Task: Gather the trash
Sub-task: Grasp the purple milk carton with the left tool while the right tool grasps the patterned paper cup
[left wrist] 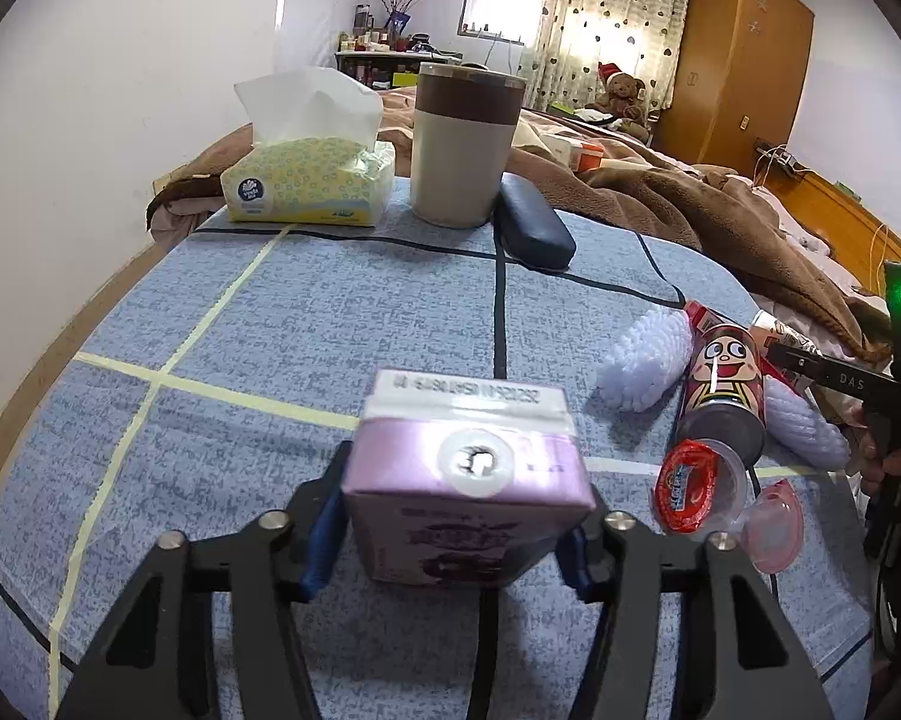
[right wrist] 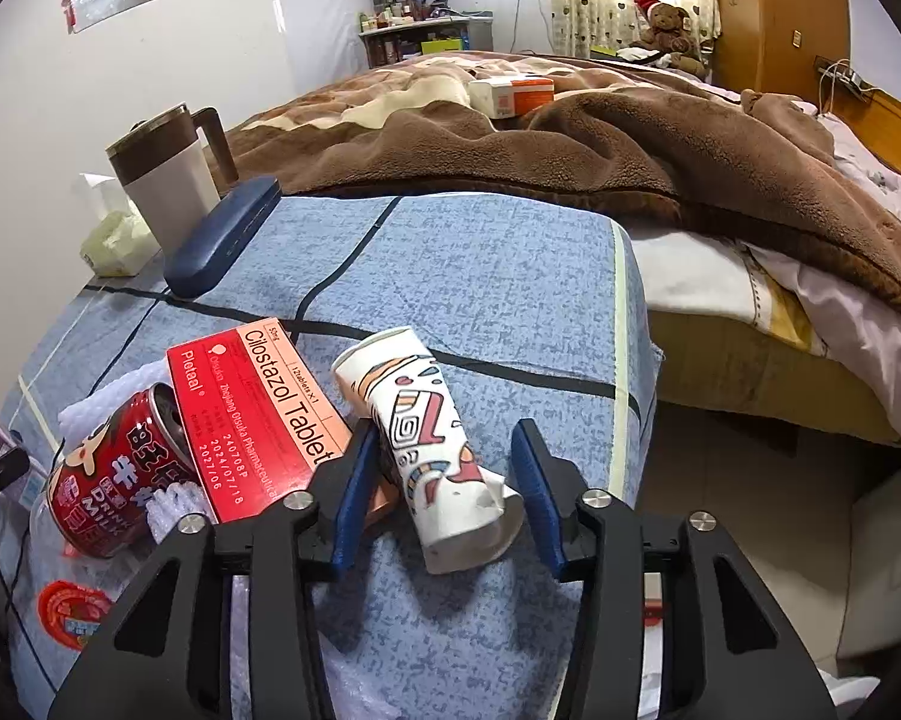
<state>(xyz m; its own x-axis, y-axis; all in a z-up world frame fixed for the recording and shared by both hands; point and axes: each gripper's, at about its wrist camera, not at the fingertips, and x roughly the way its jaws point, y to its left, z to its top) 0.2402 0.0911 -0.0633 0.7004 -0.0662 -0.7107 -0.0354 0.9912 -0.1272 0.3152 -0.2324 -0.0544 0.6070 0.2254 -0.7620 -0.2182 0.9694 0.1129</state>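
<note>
My left gripper point(left wrist: 450, 534) is shut on a purple milk carton point(left wrist: 468, 480) and holds it upright over the blue checked tablecloth point(left wrist: 330, 324). To its right lie a red milk can point(left wrist: 726, 384), a clear jelly cup with a red lid point(left wrist: 690, 495), a pink lid point(left wrist: 777, 525) and white bubble wrap point(left wrist: 645, 363). My right gripper point(right wrist: 444, 480) is open, its jaws either side of a crushed patterned paper cup point(right wrist: 432, 444) that lies on its side. Left of it lie a red tablet box point(right wrist: 249, 414) and the red can point(right wrist: 114, 474).
At the table's far end stand a yellow tissue pack point(left wrist: 306, 180), a lidded beige and brown mug point(left wrist: 465, 144) and a dark blue glasses case point(left wrist: 534, 222). A bed with a brown blanket point(right wrist: 570, 138) lies beyond the table. The table's right edge point(right wrist: 630, 360) drops to the floor.
</note>
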